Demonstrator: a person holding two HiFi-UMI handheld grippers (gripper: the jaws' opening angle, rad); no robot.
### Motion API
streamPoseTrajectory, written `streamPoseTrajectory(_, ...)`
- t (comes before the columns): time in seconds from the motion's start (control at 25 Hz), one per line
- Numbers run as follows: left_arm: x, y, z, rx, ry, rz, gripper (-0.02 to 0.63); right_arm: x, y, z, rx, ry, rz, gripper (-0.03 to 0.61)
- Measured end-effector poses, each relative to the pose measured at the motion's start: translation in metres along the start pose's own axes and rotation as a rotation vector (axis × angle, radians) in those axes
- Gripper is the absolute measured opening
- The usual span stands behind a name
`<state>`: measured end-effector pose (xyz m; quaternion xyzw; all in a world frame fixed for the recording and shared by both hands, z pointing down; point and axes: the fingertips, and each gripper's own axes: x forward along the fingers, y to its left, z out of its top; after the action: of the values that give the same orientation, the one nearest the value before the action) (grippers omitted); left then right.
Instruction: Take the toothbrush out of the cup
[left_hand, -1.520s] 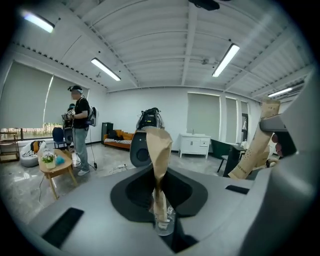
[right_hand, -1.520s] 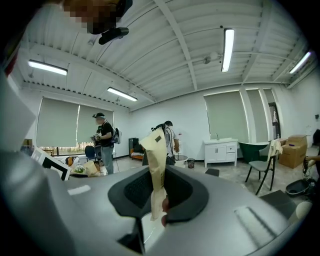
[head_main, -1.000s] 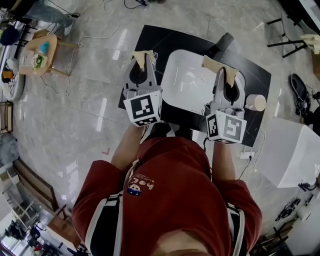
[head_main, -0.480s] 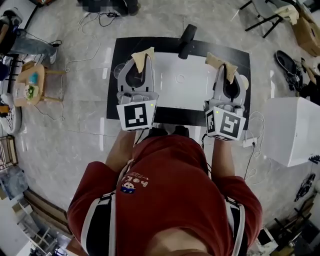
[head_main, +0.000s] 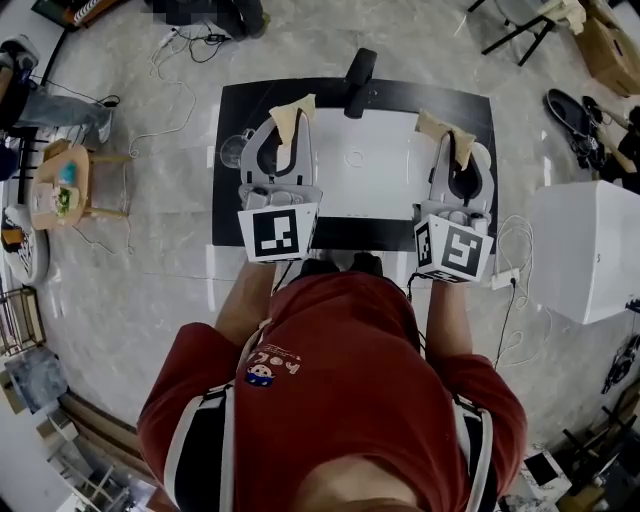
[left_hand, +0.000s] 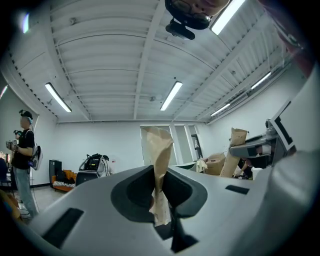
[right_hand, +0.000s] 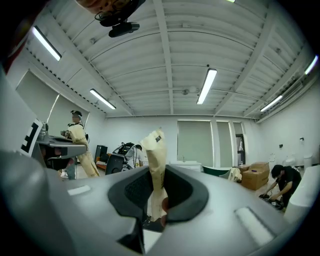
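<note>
No toothbrush shows in any view. In the head view a clear round thing, perhaps a cup (head_main: 232, 150), stands on the black table (head_main: 228, 205) just left of my left gripper (head_main: 292, 112). My right gripper (head_main: 446, 130) hangs over the table's right side. A white basin (head_main: 360, 165) lies between the two. Both point level, away from the person. Seen from the left gripper (left_hand: 160, 145) and from the right gripper (right_hand: 154, 150), each pair of tan taped fingertips meets with nothing between.
A black faucet (head_main: 358, 70) rises at the basin's far edge. A white box (head_main: 585, 250) stands on the floor at right, and a small wooden stool (head_main: 65, 180) at left. Cables and a power strip (head_main: 500, 280) lie near the table. People stand far off in the room.
The person has turned, so the table now lies square in front. Both grippers swung with the turn and rose slightly over the table. Their jaws stayed as they were.
</note>
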<state>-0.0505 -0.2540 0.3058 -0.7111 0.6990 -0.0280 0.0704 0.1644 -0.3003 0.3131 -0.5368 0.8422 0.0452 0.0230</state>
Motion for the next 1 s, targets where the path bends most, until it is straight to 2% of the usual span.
streamPoseTrajectory(1.0, 0.0009, 0.0016, -0.0048, -0.021, 0.006, 0.012, 0.037, 0.0071, 0.0057, -0.0055, 0.002, 0.011, 0.022, 0.061)
